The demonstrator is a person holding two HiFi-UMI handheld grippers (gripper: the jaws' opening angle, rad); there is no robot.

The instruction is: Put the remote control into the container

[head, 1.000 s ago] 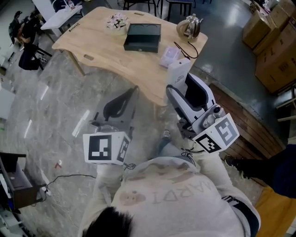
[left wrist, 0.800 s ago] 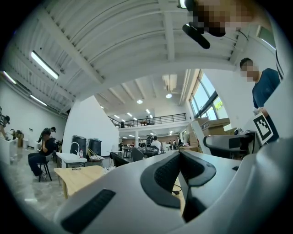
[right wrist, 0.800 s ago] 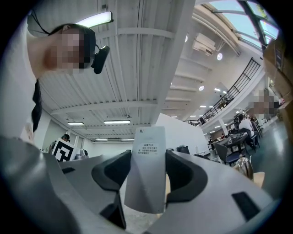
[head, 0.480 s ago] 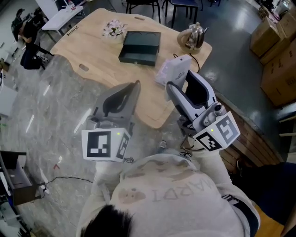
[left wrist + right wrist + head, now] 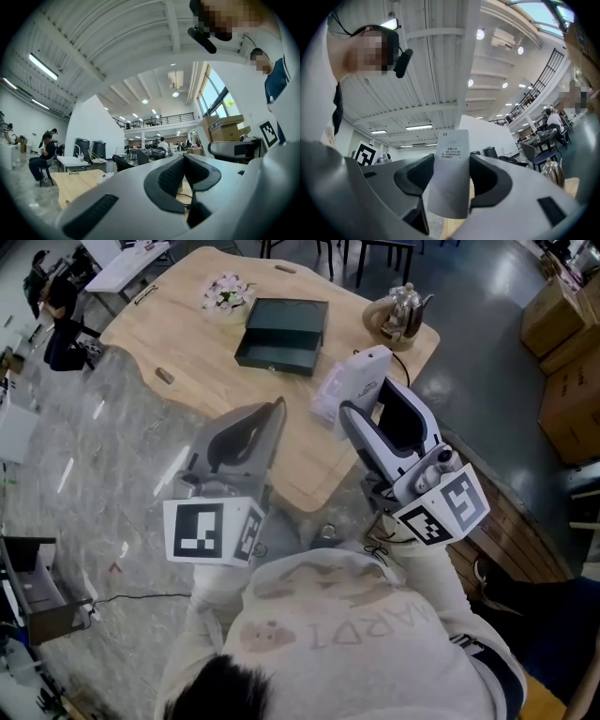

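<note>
A dark green open box, the container (image 5: 281, 332), sits on the light wooden table (image 5: 178, 338) ahead of me. My right gripper (image 5: 373, 407) points up and is shut on a white remote control (image 5: 366, 379), which sticks out past the jaws over the table's near edge. In the right gripper view the remote (image 5: 451, 178) stands upright between the two dark pads (image 5: 412, 180), with my right gripper (image 5: 450, 187) shut on it. My left gripper (image 5: 277, 409) hangs over the table's near edge, shut and holding nothing. In the left gripper view its pads (image 5: 171, 177) meet.
A bowl of white flowers (image 5: 225, 292) stands left of the box. A metal teapot on a round tray (image 5: 403, 307) is at the table's right end, with a black cable (image 5: 419, 343) and a clear bag (image 5: 330, 395) nearby. Cardboard boxes (image 5: 562, 324) stand at the right.
The table has come closer and lower in the head view as I stepped toward it. Both grippers keep their pose; the right still holds the remote.
</note>
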